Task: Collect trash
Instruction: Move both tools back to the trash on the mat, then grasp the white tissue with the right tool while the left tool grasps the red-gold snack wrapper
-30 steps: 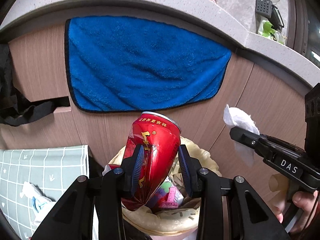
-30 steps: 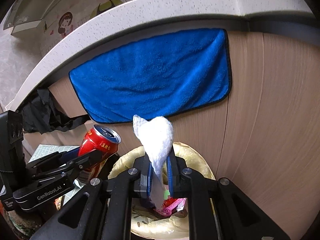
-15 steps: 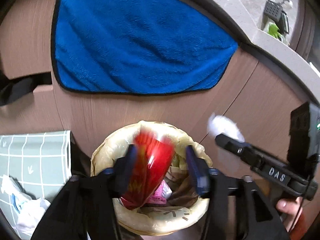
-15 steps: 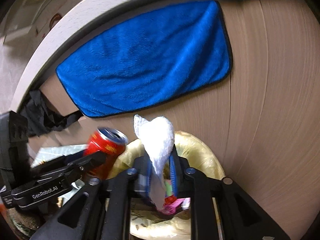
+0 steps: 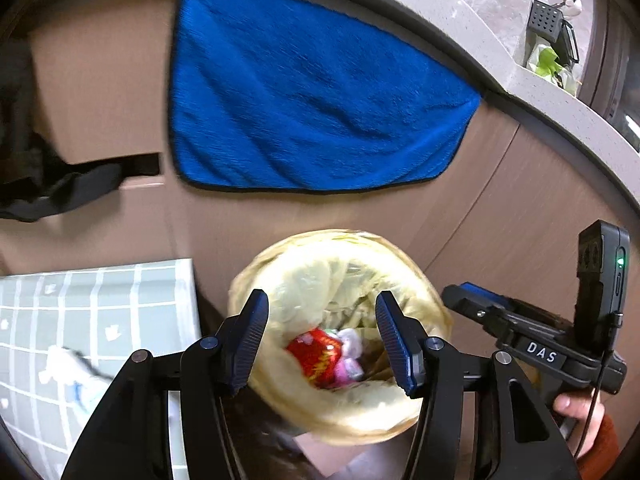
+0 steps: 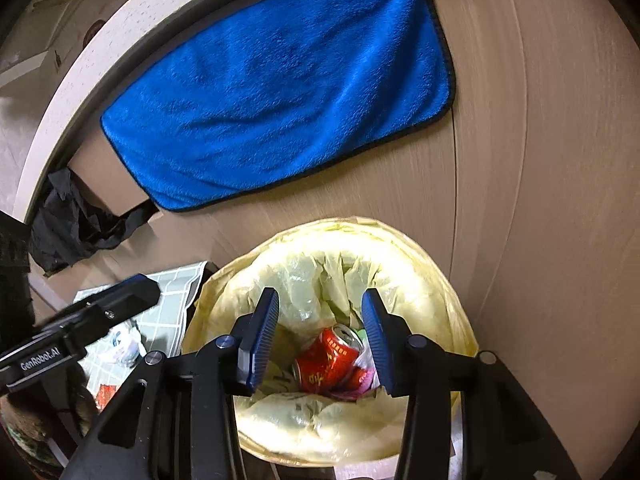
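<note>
A trash bin [image 5: 404,276] lined with a pale yellow bag stands against a wooden cabinet; it also shows in the right wrist view [image 6: 448,300]. A red can [image 5: 316,354] lies inside it on other trash, also seen in the right wrist view [image 6: 330,364]. A white tissue [image 5: 352,338] lies beside the can. My left gripper [image 5: 322,342] is open and empty above the bin. My right gripper [image 6: 320,336] is open and empty above the bin too; it shows from the side in the left wrist view [image 5: 472,300].
A blue towel [image 5: 304,108] hangs on the cabinet front under a grey counter [image 5: 540,96]. A checked green cloth [image 5: 92,320] with crumpled white trash [image 5: 64,368] lies left of the bin. A black rag [image 6: 68,220] hangs at the left.
Both grippers opened over the bin. The red can dropped from my left gripper and the white tissue from my right gripper into the bin.
</note>
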The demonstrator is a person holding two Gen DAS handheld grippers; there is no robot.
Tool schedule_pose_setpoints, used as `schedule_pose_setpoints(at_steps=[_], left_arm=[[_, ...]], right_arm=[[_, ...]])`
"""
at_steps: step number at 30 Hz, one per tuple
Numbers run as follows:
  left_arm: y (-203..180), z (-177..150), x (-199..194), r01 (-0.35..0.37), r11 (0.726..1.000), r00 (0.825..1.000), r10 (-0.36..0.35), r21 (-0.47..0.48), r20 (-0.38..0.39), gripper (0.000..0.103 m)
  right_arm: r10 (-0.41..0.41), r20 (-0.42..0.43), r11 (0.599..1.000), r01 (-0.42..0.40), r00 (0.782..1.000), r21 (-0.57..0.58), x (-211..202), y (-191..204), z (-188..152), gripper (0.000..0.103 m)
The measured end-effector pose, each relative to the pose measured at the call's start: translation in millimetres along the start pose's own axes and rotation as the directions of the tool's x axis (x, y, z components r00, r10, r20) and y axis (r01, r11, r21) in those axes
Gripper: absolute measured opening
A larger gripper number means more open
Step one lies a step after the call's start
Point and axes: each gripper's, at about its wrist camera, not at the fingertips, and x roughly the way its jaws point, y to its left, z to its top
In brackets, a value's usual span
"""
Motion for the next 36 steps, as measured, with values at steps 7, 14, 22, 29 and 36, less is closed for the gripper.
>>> schedule_pose_setpoints(at_steps=[7,14,22,29,36], left_arm=[[39,-2,-50,-0.045,0.999,0.998,0.045,0.01,0.044,0.057],[111,-3,-99,-0.144,0.989,0.988,0.145,-0.021,0.053,0.057],[195,-25,-140,-0.242,0.966,0.968,0.247,-0.086,0.047,0.057],[229,-55,-145,-0.246,0.959,0.969,0.246,-0.139,-0.014,0.057],[231,-72,-137,-0.226,0.96,0.974,0.223,-0.163,-0.033,0.057]], right_arm=[[-0.002,0.021,0.998,0.003,1.0,-0.057,-6,37,-9,0.043],[0.069,0.03,0.987,-0.064,0.997,-0.146,3,106,-25,0.043],[0.151,-0.108,0.954,-0.174,0.983,-0.245,52,196,-61,0.044],[0.163,-0.162,0.894,-0.215,0.973,-0.393,87,263,-80,0.044],[0.167,-0.287,0.889,-0.27,0.943,-0.37,132,272,-81,0.045]])
